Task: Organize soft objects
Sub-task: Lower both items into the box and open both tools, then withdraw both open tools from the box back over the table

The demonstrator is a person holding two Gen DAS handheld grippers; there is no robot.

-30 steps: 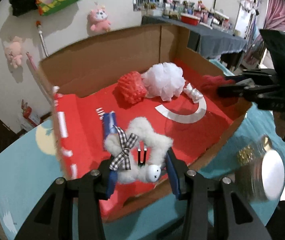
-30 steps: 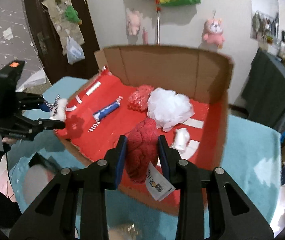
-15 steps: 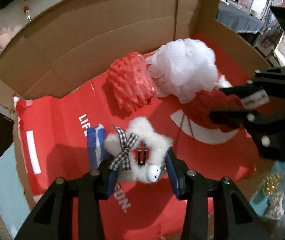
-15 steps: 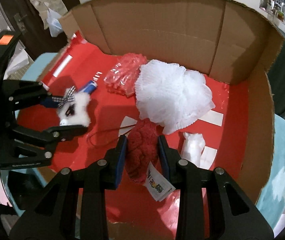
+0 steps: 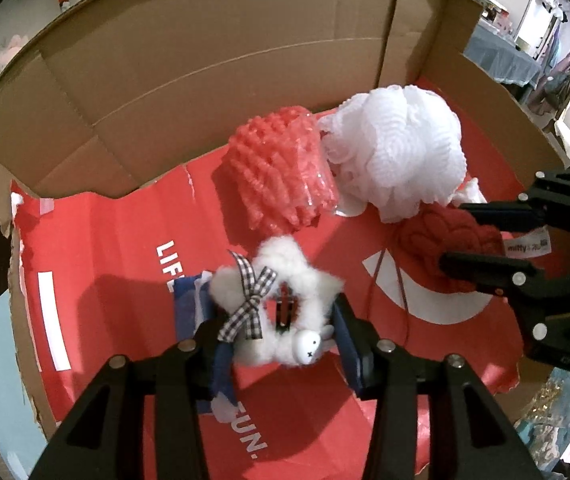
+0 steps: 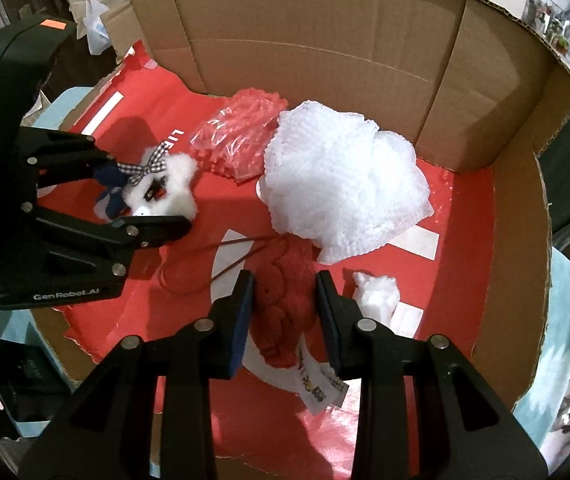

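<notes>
Fluffy white star-shaped plush with checked bow (image 5: 281, 312), pinched between left gripper (image 5: 281, 340) pads above red-lined cardboard box (image 5: 213, 64). Dark red knitted piece with paper tag (image 6: 285, 300), clamped in right gripper (image 6: 285, 312), just beside white mesh pouf (image 6: 341, 192) and pink bobbled bundle (image 5: 281, 176).

Left gripper (image 5: 281, 332): closed on white fluffy toy (image 5: 285, 300), over the box floor.
Toy detail: checked ribbon bow (image 5: 251, 300) on its left side; small round face at bottom.
Right gripper (image 5: 481, 240): enters from right edge, clamping dark red knit item (image 5: 433, 240); white tag beside it.
Cardboard box (image 5: 205, 60): brown walls, red printed floor.
Back of box: pink-red bumpy bundle (image 5: 281, 176) touching white mesh puff (image 5: 401, 148).
</notes>
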